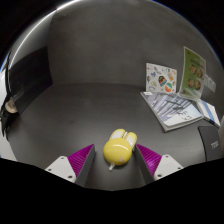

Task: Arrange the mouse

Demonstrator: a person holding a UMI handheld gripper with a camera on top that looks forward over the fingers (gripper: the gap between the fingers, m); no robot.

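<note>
A grey table [95,95] carries an open booklet [180,92] well beyond the gripper [116,160]. A yellow mouse [119,149] sits between its 2 spread pink pads [153,158], gaps showing on both sides.

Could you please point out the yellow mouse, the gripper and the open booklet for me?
yellow mouse [118,150], gripper view, on the middle of its top shell.
gripper [113,165], gripper view, midway between its fingertips, which flank the mouse.
open booklet [177,92], gripper view, on its illustrated page, beyond the fingers.
</note>
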